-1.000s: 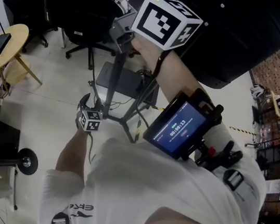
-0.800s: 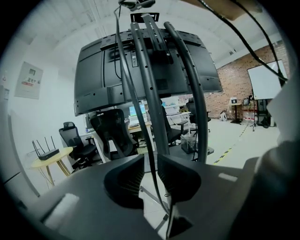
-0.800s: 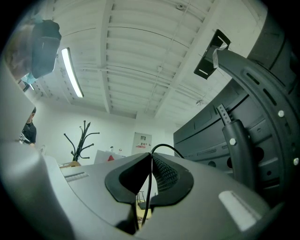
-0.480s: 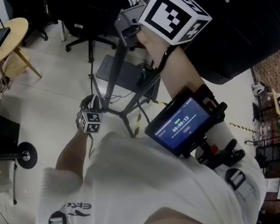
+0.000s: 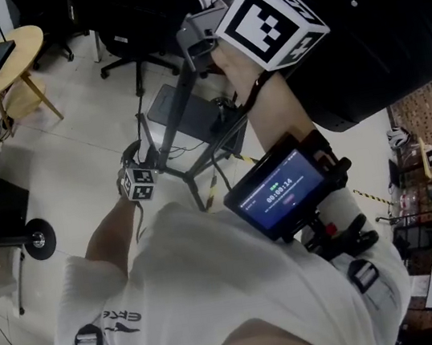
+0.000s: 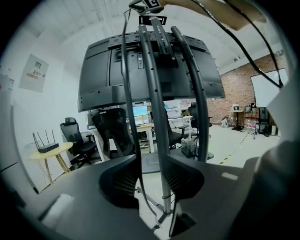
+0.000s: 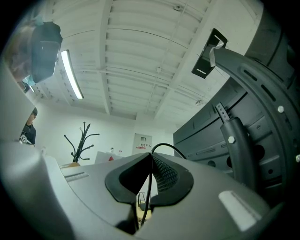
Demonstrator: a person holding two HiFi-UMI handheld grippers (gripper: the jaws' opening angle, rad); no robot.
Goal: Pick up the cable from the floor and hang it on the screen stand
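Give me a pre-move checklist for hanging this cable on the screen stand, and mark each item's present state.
1. Right gripper shut on the cable: ok.
2. Left gripper let go: ok. Its jaws have just been opening, and the cable runs loose between them.
3. Cable lifted up along the screen stand: ok, it hangs beside the post.
4. Cable hooked over a part of the stand: cannot tell.
5. Cable's lower end free of the stand's feet: cannot tell.
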